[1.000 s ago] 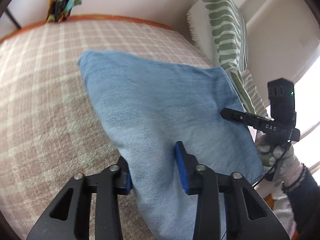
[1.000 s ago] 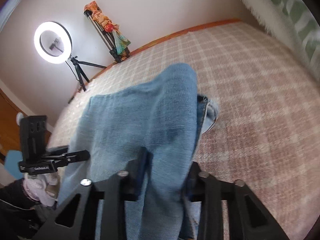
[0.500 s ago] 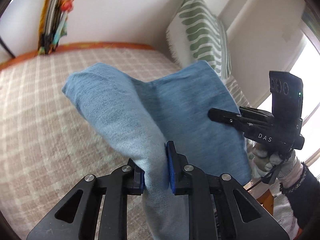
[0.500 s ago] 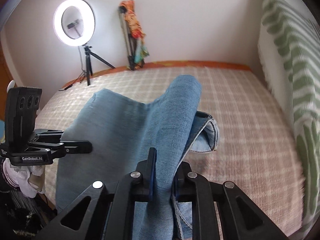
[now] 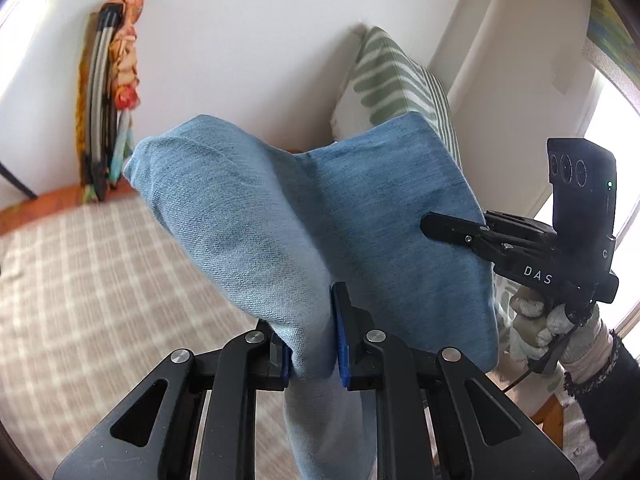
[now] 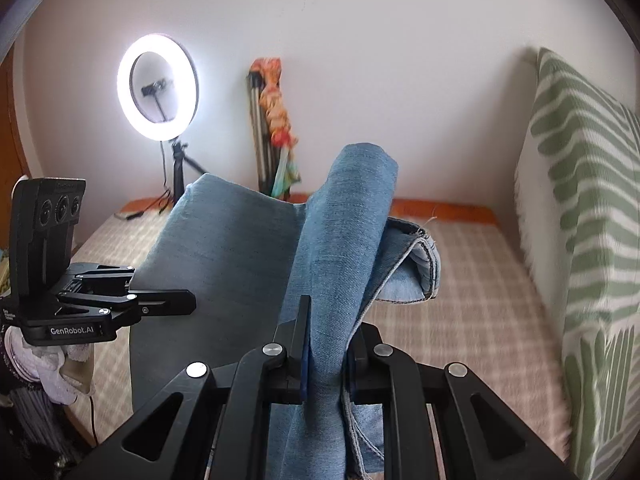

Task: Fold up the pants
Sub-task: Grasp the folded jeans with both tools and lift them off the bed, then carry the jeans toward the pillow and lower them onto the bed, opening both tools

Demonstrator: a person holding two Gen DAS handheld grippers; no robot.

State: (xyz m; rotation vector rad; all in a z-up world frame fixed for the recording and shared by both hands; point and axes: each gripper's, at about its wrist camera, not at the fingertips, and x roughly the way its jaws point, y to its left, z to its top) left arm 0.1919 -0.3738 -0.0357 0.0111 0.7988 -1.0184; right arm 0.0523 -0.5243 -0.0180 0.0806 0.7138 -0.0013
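Observation:
The light blue denim pants (image 5: pixel 280 216) hang lifted off the bed between my two grippers. My left gripper (image 5: pixel 312 344) is shut on a bunched fold of the pants. My right gripper (image 6: pixel 326 344) is shut on another fold of the pants (image 6: pixel 224 248), with a hemmed edge (image 6: pixel 420 256) drooping to its right. The right gripper also shows in the left wrist view (image 5: pixel 452 228), at the cloth's right edge. The left gripper shows in the right wrist view (image 6: pixel 168 304), at the cloth's left edge.
The bed with a beige checked cover (image 5: pixel 80 288) lies below, and it shows in the right wrist view (image 6: pixel 460 304). A green-patterned pillow (image 6: pixel 580 208) stands at the right against the wall. A lit ring light (image 6: pixel 158 88) and a folded colourful stand (image 6: pixel 276 128) are behind the bed.
Both grippers have closed on the pants and lifted them off the bed. The cloth now hangs in the air between them, and both views tilt up toward the wall.

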